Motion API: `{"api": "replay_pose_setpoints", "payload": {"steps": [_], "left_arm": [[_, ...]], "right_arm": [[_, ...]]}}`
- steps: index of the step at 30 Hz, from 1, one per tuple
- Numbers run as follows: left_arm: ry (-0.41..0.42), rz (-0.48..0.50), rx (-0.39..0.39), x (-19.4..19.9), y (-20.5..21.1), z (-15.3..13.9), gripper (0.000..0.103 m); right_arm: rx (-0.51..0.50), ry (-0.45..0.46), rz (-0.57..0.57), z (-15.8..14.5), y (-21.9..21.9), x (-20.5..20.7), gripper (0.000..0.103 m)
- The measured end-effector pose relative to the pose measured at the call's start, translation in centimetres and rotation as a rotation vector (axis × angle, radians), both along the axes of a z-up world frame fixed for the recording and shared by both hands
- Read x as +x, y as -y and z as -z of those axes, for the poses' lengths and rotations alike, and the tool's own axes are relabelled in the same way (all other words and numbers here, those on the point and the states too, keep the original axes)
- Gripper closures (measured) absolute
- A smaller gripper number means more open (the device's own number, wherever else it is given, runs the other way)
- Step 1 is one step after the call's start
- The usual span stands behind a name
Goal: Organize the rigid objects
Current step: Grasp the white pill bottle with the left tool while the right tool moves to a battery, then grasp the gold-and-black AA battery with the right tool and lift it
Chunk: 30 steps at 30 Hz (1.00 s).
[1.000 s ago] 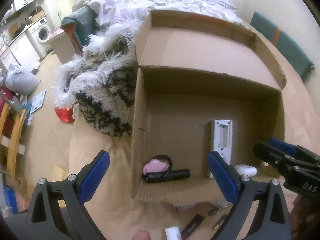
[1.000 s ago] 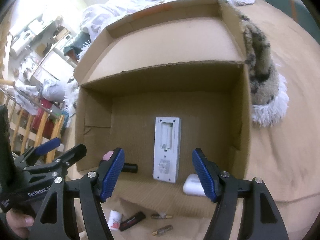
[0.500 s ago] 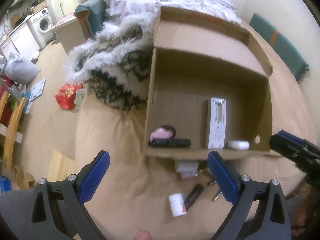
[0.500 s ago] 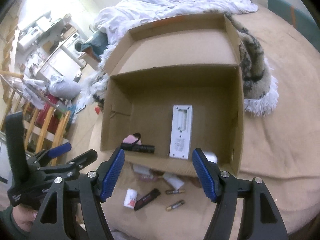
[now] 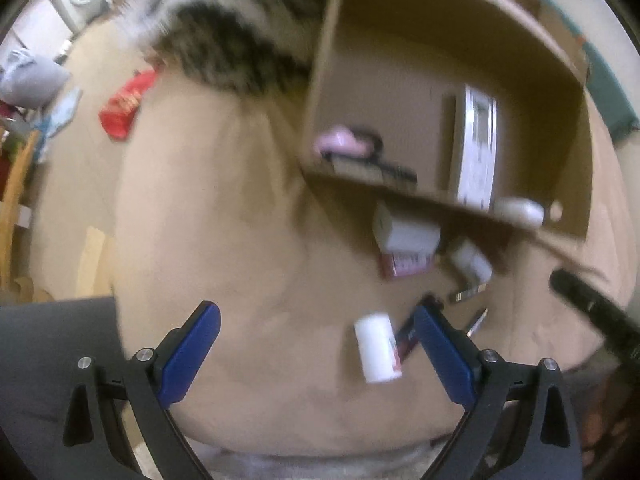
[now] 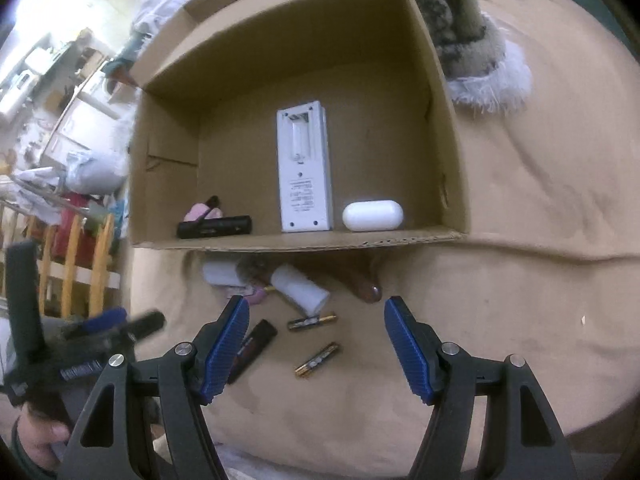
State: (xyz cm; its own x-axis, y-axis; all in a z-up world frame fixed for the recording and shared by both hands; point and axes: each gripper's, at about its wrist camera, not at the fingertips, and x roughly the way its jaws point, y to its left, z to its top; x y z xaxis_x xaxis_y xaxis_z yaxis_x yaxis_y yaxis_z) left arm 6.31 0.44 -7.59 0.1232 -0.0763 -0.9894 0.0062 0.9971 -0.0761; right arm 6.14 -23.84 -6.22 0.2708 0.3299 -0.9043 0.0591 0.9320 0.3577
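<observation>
An open cardboard box lies on the tan bedsheet and holds a white remote-like unit, a white oval case, a black torch and a pink item. In front of the box lie two batteries, a black stick and a white cylinder. My right gripper hangs open above the batteries, gripping nothing. My left gripper is open too, with a white tube just inside its right finger. The left wrist view is blurred.
A fluffy patterned blanket lies against the box's far side. A small white and red carton sits under the box's front flap. A red packet lies on the floor at left, near wooden rails.
Both grippers have drawn back from the box's inside and sunk toward the loose items in front of it. The box now sits higher in both views. Neither jaw opening has changed.
</observation>
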Motion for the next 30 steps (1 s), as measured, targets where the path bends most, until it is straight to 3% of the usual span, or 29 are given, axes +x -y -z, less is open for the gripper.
{"api": "replay_pose_setpoints", "payload": {"steps": [7, 11, 16, 20, 21, 24, 30], "left_arm": [[-0.099, 0.085, -0.022, -0.8, 3.1, 3.8, 0.028], [-0.143, 0.088, -0.045, -0.9, 3.3, 5.2, 0.056], [-0.155, 0.100, -0.031, -0.8, 3.2, 5.9, 0.078], [-0.140, 0.100, -0.027, -0.6, 2.9, 5.6, 0.079], [-0.125, 0.101, -0.013, -0.6, 2.9, 5.4, 0.079], [-0.115, 0.091, -0.010, -0.4, 2.5, 5.3, 0.079], [-0.118, 0.066, -0.002, 0.1, 2.2, 5.9, 0.079]], "right_arm": [[-0.038, -0.026, -0.021, 0.9, -0.7, 0.3, 0.029], [-0.176, -0.108, -0.134, 3.1, -2.5, 0.3, 0.029], [-0.263, -0.194, -0.333, 6.0, -6.3, -0.6, 0.029], [-0.302, -0.203, -0.425, 7.2, -8.2, -1.0, 0.032], [-0.320, -0.195, -0.441, 7.4, -8.5, -1.0, 0.046], [-0.340, -0.194, -0.470, 8.1, -9.0, -1.0, 0.058], [-0.331, -0.182, -0.477, 7.8, -9.0, -1.3, 0.059]]}}
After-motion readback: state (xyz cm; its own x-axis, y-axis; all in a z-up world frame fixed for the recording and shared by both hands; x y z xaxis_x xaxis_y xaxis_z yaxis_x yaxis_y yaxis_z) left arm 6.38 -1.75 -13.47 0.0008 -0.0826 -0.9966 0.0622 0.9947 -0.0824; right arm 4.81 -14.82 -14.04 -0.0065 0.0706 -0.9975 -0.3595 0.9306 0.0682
